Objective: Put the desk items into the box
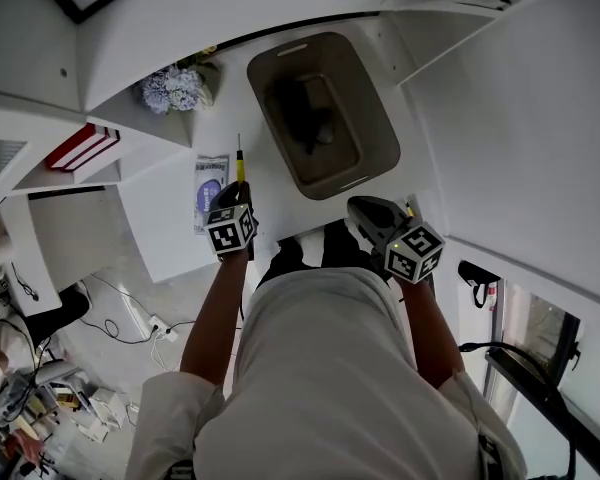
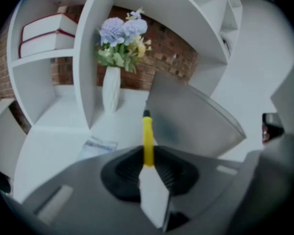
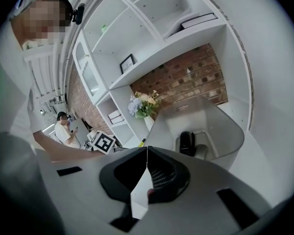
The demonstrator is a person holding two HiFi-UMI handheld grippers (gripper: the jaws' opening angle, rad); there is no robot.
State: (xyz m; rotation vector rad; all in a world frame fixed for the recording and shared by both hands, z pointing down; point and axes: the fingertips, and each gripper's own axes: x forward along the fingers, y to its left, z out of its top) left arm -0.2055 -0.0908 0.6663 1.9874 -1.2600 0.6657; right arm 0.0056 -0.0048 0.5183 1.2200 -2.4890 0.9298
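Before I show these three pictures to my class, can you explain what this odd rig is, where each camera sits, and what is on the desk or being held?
There is no robot: a person holds a two-jaw gripper in each hand. One picture looks down from a head camera, and the other two come from cameras on the grippers. The left gripper is clamped on a thin yellow tool. The right gripper is shut and empty. On the white desk sit a grey box holding dark items, a small packet and flowers.

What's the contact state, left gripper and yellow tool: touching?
Touching. The left gripper view shows the left gripper with its jaws closed on the yellow tool, which sticks out past their tips.
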